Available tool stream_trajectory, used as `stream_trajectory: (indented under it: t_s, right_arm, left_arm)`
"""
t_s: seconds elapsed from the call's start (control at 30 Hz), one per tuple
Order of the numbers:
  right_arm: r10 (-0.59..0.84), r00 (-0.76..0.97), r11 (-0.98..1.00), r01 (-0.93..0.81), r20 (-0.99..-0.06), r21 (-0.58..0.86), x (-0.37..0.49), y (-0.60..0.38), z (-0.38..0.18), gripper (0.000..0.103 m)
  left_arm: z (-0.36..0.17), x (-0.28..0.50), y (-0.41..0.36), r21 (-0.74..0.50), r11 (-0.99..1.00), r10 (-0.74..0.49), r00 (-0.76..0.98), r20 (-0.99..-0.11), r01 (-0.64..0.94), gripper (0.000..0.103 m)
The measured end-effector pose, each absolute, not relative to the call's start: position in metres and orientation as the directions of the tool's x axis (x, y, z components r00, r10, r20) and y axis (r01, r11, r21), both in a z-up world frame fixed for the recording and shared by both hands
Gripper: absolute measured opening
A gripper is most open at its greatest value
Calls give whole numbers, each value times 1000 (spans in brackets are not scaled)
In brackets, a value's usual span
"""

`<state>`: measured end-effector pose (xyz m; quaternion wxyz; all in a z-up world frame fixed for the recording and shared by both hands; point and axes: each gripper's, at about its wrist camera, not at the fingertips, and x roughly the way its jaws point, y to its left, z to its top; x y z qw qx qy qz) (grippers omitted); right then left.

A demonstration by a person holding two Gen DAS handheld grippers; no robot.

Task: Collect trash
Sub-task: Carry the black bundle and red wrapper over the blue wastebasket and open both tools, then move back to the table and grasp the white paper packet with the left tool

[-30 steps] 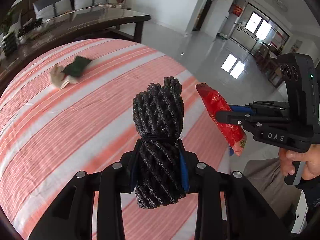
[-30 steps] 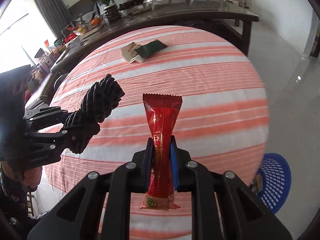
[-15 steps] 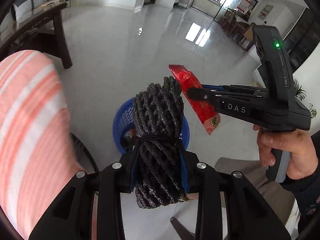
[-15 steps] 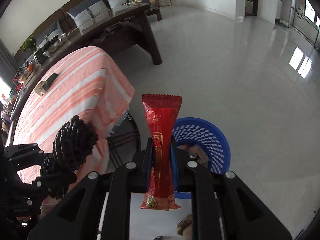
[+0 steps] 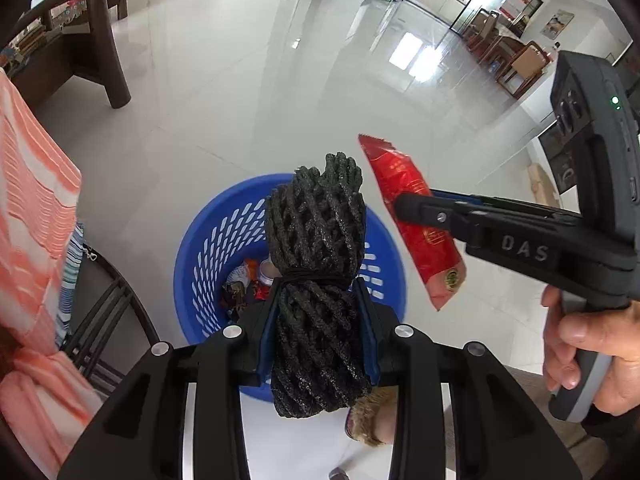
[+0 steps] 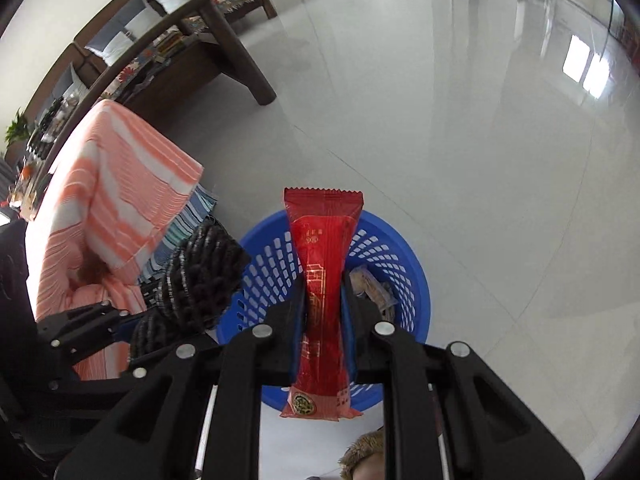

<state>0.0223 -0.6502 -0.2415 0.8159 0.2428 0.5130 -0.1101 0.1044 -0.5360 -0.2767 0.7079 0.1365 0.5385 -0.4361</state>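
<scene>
Black foam netting (image 5: 316, 280), rolled into a bundle, sits clamped in our left claw (image 5: 318, 316) above the blue basket (image 5: 208, 256) on the floor; our right claw (image 6: 324, 316) pinches a red wrapper (image 6: 324, 280) over that basket's near rim.

A glossy pale tiled floor (image 5: 248, 92) fills most of both views. On it, at lower centre, a blue perforated basket (image 5: 208, 248) is set, with crumpled wrappers (image 6: 372, 286) seen inside. At the left edge a table draped with an orange-and-white striped cloth (image 6: 116, 204) is placed just beside the basket. Toward the upper left a dark wooden bench (image 6: 228, 40) stands on the floor. In the upper right of the left wrist view, wooden chairs (image 5: 524, 64) are seen far off.
</scene>
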Motion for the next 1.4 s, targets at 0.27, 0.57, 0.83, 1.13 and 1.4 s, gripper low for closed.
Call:
stream_trajectory:
  t_s: [0.27, 0.57, 0.83, 1.13, 1.4]
  right_arm:
    - [95, 433, 833, 458, -896, 309, 28, -667, -272, 26]
    - [-27, 445, 823, 518, -895, 233, 17, -672, -256, 83]
    - [-189, 506, 816, 558, -842, 153, -1, -638, -201, 97]
    - [-140, 655, 931, 343, -743, 127, 11, -494, -154, 97]
    - [82, 663, 996, -24, -744, 88, 84, -322, -132, 98]
  left_arm:
    - [-311, 119, -541, -250, 621, -431, 57, -901, 743, 81]
    - [-277, 111, -500, -210, 632, -472, 156, -868, 745, 92]
    - [-195, 64, -413, -185, 594, -551, 228, -803, 783, 97]
    - [-144, 80, -238, -123, 726, -481, 371, -794, 676, 98]
    - [-118, 186, -99, -46, 893, -328, 575, -750, 449, 98]
